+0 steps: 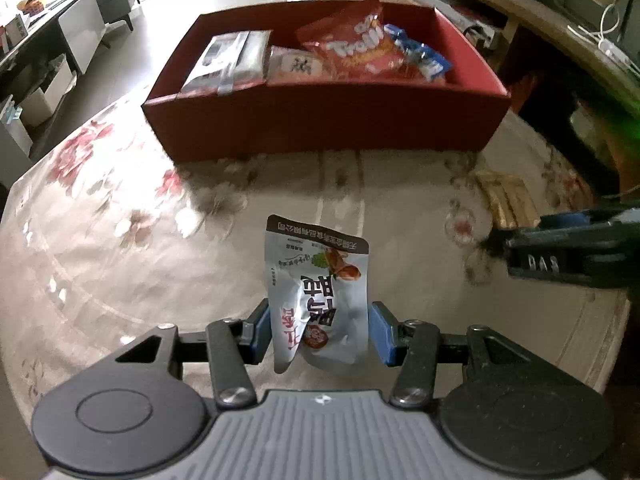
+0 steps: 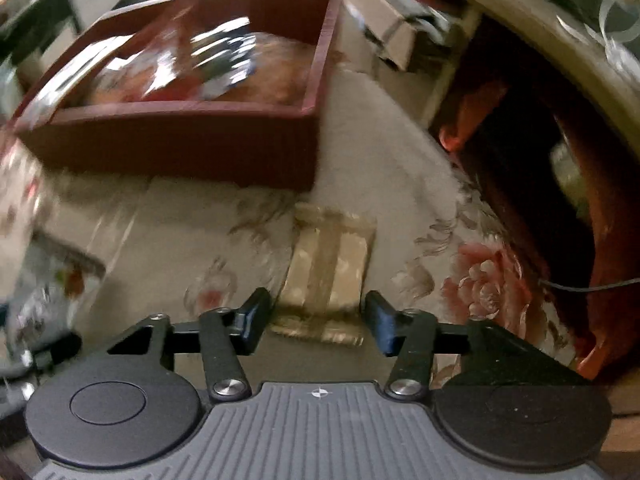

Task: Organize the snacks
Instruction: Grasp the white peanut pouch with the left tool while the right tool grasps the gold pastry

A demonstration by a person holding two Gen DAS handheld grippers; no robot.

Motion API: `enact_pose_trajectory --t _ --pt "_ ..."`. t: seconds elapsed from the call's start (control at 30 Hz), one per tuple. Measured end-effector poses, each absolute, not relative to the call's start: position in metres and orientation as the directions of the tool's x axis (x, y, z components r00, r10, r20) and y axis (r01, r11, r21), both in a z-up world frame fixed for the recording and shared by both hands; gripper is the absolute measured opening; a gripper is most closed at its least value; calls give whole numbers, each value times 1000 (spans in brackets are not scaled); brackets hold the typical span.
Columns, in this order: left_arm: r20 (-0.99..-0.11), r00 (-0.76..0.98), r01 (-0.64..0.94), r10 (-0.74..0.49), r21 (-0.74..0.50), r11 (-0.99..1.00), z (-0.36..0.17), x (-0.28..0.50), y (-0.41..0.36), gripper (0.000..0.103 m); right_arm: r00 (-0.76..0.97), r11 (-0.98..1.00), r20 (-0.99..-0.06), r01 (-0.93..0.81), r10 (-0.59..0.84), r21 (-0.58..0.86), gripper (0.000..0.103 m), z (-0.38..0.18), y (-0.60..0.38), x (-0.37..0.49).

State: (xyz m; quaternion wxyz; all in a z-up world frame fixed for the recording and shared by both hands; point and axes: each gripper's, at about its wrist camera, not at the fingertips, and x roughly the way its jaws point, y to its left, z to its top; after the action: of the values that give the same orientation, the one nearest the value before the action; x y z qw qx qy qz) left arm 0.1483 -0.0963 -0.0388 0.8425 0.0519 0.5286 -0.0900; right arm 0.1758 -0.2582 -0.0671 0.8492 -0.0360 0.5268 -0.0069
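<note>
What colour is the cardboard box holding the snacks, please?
Dark red cardboard box; clearest in the left wrist view.

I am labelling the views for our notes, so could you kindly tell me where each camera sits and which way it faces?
Left wrist: on the left hand-held gripper, angled down over the floral tablecloth toward the red box; its pads pinch a white snack pouch; the right hand-held gripper shows at right.
Right wrist: on the right hand-held gripper, angled down at a gold packet between its pads; blurred.
Shared: box, tablecloth, packet, pouch.
</note>
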Motion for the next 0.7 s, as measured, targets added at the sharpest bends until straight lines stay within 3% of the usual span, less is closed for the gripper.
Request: enact_pose_trajectory --t 0.27,0.47,0.63,0.7 --pt "-904 416 199 -99 -16 980 -39 134 -81 54 428 981 -903 -186 33 -52 58 -61 -215 132" --pt "-907 408 184 -99 -25 983 -39 136 -71 54 452 984 -884 -171 119 45 58 -45 -218 124" --pt "-915 391 187 -99 -27 982 -46 136 -70 56 416 984 -903 -175 104 32 59 -61 -219 130" --pt "-913 397 190 -100 -25 981 -47 136 -69 60 423 983 -899 -180 113 39 74 -60 -217 130"
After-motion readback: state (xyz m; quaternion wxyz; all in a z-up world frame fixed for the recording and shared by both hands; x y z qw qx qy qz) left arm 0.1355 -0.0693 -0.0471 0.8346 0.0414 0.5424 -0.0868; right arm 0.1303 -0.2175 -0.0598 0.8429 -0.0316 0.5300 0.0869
